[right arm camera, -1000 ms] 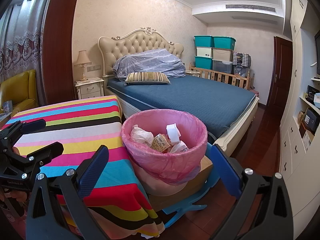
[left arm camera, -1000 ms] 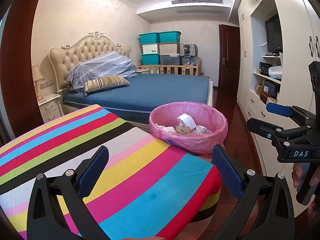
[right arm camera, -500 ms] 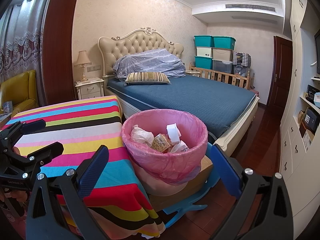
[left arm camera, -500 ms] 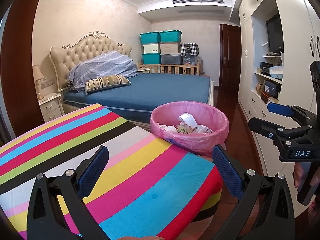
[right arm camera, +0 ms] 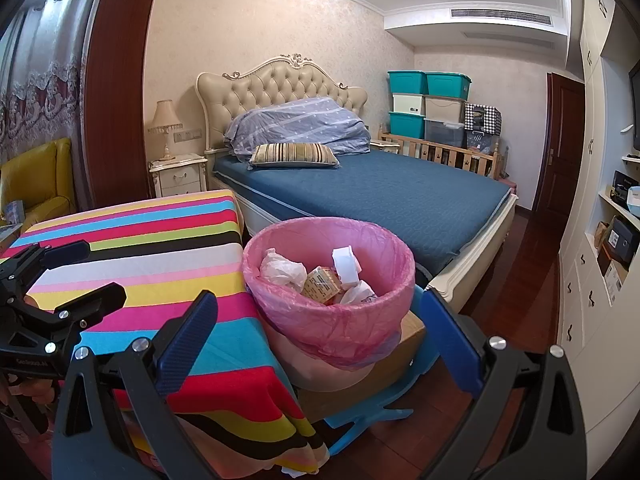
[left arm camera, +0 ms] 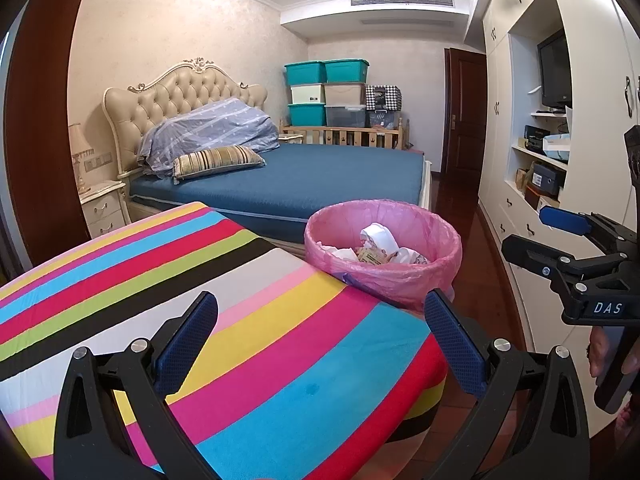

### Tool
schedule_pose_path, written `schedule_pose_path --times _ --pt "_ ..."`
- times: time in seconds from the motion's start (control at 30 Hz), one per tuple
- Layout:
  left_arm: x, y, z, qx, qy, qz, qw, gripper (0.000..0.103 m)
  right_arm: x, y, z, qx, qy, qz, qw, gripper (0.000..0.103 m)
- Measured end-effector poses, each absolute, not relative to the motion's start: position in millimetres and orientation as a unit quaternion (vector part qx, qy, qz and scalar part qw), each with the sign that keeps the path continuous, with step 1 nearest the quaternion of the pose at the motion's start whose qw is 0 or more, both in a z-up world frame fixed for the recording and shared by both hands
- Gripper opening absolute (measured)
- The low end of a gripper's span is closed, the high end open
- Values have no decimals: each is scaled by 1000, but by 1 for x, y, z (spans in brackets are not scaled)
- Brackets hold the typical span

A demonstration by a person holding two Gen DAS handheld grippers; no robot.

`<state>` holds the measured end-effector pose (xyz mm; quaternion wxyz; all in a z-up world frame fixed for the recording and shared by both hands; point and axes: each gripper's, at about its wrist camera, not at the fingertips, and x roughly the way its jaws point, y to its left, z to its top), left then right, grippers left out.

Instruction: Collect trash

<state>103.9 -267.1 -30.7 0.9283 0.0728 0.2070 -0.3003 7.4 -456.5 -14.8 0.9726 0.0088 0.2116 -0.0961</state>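
Observation:
A bin lined with a pink bag (left arm camera: 408, 268) (right arm camera: 344, 320) stands beside the striped table's right edge, on a cardboard box atop a blue stool. Inside lie crumpled white paper (right arm camera: 280, 272), a small tan carton (right arm camera: 322, 285) and a white cup-like piece (left arm camera: 378, 236) (right arm camera: 346, 264). My left gripper (left arm camera: 320, 330) hovers open over the striped tablecloth (left arm camera: 200, 300) with nothing between its fingers. My right gripper (right arm camera: 318, 330) is open in front of the bin, holding nothing. Each gripper shows at the other view's edge: the right one (left arm camera: 560, 236), the left one (right arm camera: 76, 272).
A blue bed (right arm camera: 380, 196) lies behind the bin. White cabinets with shelves (left arm camera: 532, 168) line the right wall, with dark wood floor (right arm camera: 520, 300) between them and the bed. A yellow armchair (right arm camera: 36, 184) and a nightstand (right arm camera: 178, 174) are at the left.
The left wrist view has drifted very slightly, shifting the bin a touch rightward. Both grippers stay open and nothing else has moved.

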Motion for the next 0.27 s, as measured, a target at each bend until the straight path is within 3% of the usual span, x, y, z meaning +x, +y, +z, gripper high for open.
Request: schedule_pose_path --times 0.27 --pt "106 -260 -30 63 206 -295 931 97 10 -451 -16 3 212 -94 973 98"
